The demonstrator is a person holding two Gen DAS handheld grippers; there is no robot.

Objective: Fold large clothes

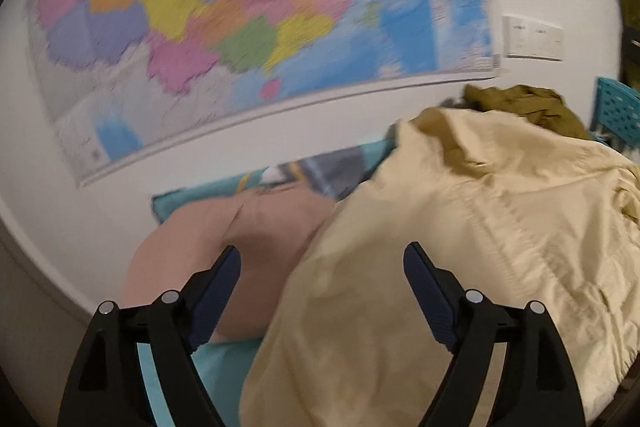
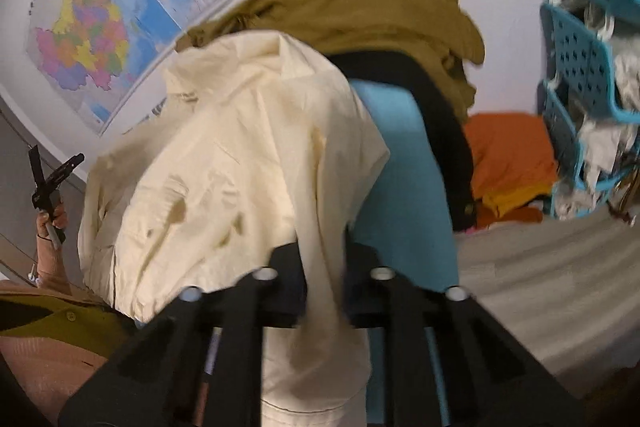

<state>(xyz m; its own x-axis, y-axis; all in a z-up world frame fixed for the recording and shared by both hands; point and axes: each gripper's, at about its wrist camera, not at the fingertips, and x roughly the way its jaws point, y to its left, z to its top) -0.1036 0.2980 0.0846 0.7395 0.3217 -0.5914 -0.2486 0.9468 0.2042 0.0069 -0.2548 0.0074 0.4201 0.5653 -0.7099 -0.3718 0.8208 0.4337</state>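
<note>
Item: cream jacket [image 2: 224, 163] — large, light, soft, creased; we judge it limp and prone to slump when lifted. It lies heaped on the teal bed cover [image 2: 400, 167], one fold pinched in our right claw [image 2: 322, 267], fingers clamped on cloth. Left claw [image 1: 322, 259] spread apart, empty, over the jacket's edge. Best hold: hem or shoulder seam. Crowding — olive garment [image 2: 360, 15] behind, orange clothes [image 2: 508, 151] and blue rack [image 2: 576, 39] right, wall map [image 1: 224, 11] close behind.
</note>
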